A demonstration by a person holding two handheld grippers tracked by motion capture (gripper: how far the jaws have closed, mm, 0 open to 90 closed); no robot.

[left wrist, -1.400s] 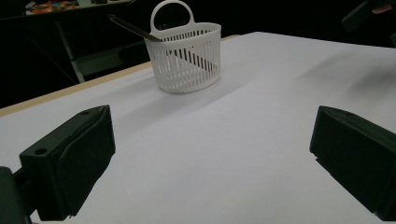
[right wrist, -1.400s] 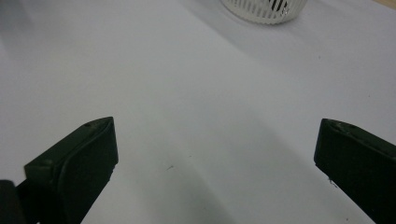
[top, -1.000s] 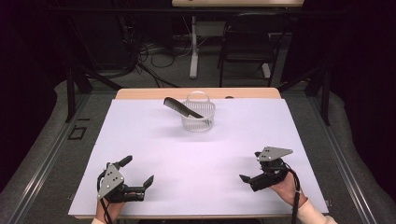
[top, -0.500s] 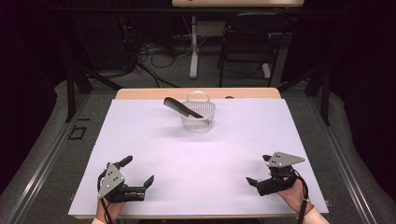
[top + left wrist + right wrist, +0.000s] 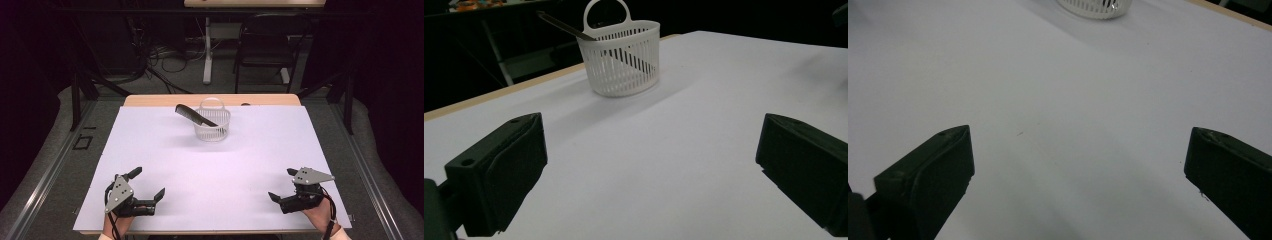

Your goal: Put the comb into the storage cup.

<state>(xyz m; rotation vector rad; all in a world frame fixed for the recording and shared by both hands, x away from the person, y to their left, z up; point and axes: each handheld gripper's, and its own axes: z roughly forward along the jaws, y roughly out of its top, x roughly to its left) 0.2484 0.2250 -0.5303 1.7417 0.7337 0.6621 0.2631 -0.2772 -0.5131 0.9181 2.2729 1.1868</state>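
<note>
Right gripper point(image 5: 282, 189) drifting back, away from basket point(image 5: 212, 124); left gripper point(image 5: 148, 184) unmoved. Both sitting well short of basket, jaws spread, empty. Comb point(image 5: 195, 116) leaning inside basket. Advice: reaching slowly, pinching comb's protruding end.

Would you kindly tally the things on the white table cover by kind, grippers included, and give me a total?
Black two-jaw grippers: 2, the left gripper and the right gripper, both with jaws wide apart
White slatted basket: 1
Black comb, leaning in the basket: 1
Total: 4
</note>
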